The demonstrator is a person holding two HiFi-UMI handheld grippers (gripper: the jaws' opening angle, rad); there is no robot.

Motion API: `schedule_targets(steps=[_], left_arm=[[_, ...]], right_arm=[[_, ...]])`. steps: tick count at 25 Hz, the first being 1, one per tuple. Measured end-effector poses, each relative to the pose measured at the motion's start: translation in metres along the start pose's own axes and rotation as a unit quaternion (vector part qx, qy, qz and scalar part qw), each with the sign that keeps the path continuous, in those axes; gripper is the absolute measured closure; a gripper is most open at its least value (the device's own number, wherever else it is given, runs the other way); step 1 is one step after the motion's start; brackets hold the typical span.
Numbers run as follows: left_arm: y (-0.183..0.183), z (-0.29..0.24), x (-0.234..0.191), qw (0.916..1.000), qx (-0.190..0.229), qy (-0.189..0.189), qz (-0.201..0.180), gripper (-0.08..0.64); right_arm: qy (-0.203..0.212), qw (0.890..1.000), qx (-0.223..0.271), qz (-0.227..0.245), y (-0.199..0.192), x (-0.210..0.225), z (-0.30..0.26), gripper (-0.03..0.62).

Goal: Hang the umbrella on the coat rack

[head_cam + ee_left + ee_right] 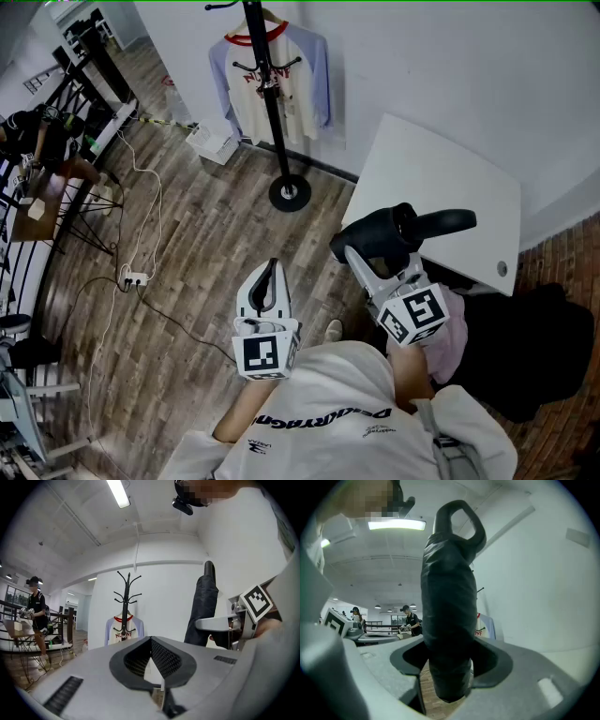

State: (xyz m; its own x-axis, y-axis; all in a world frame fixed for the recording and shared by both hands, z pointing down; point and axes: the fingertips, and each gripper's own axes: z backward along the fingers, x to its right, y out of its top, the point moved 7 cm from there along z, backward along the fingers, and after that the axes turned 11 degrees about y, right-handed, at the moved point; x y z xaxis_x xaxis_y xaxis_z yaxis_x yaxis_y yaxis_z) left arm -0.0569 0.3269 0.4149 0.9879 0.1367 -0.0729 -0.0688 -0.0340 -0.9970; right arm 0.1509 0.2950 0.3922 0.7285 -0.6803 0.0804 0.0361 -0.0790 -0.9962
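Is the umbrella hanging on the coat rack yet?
No, the right tool grips the umbrella near the person, apart from the coat rack by the wall.

A long white ceiling strip lamp (118,493) floods the room with bright, even, cool light and blows out to glare. Shadows on the brown wooden plank floor (187,281) are faint. Both gripper views bulge, with black rounded corners. Close up, the black folded umbrella (449,620) looks dark and soft.

Black umbrella (403,232), black coat rack (273,117), white shirt (298,94) with lavender sleeves.
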Motion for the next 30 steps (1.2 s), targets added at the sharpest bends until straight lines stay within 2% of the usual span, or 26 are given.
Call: schedule_targets(steps=[12, 19, 30], left_arm=[[-0.002, 0.006, 0.008, 0.9999, -0.008, -0.008, 0.003, 0.563], [-0.005, -0.005, 0.030, 0.9999, -0.013, -0.008, 0.004, 0.563], [-0.013, -0.029, 0.061, 0.9998, -0.012, 0.014, 0.005, 0.563]], right_arm=[[0.008, 1.000, -0.001, -0.009, 0.000, -0.007, 0.009, 0.328], [0.009, 1.000, -0.001, -0.013, -0.002, 0.016, 0.019, 0.328], [0.022, 1.000, 0.000, -0.009, -0.007, 0.055, 0.025, 0.328]])
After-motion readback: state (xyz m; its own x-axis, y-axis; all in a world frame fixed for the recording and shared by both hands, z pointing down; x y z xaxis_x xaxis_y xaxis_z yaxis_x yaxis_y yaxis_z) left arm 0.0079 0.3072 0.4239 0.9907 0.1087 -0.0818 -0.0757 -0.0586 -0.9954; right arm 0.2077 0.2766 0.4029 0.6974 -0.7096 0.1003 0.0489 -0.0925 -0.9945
